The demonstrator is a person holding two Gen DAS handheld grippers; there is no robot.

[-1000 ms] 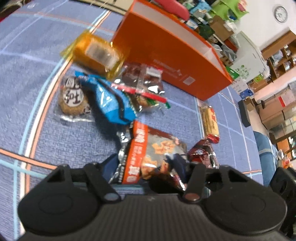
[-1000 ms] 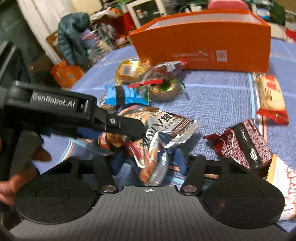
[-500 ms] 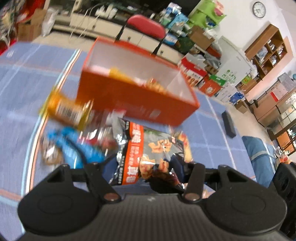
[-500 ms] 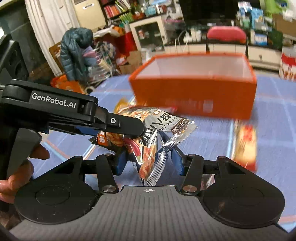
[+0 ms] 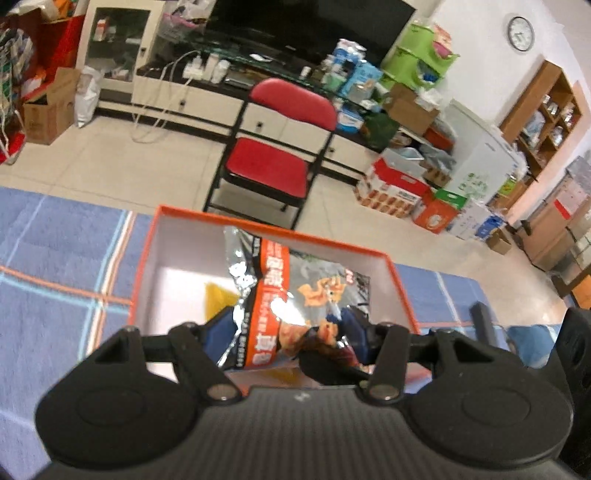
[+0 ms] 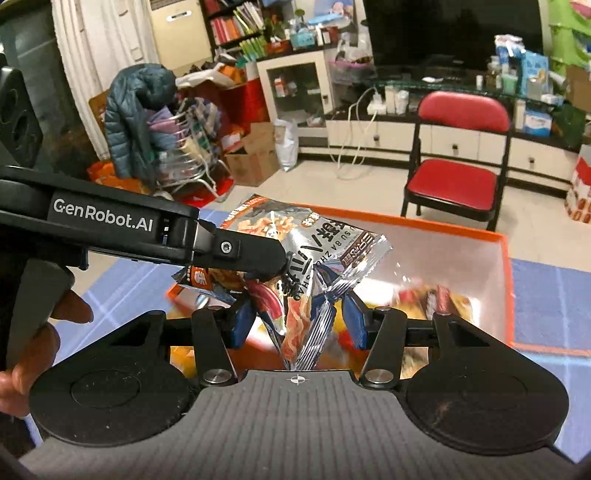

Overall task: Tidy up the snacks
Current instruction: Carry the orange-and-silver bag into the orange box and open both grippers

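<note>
Between both grippers' fingers, snack packet [image 5: 295, 295]

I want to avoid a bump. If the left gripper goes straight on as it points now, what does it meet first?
Probably the orange box: the left gripper, holding the snack packet, points into its open inside; depth is unclear.

I see a red folding chair [image 5: 280, 144] on a pale tiled floor [image 5: 110, 166] in the middle of my left view. Behind it sits a long white cabinet [image 5: 192, 99] with a big dark TV [image 5: 310, 26]. A round clock [image 5: 521, 33] hangs on the white wall, upper right. Brown shelves [image 5: 543, 107] stand at the right edge.
</note>
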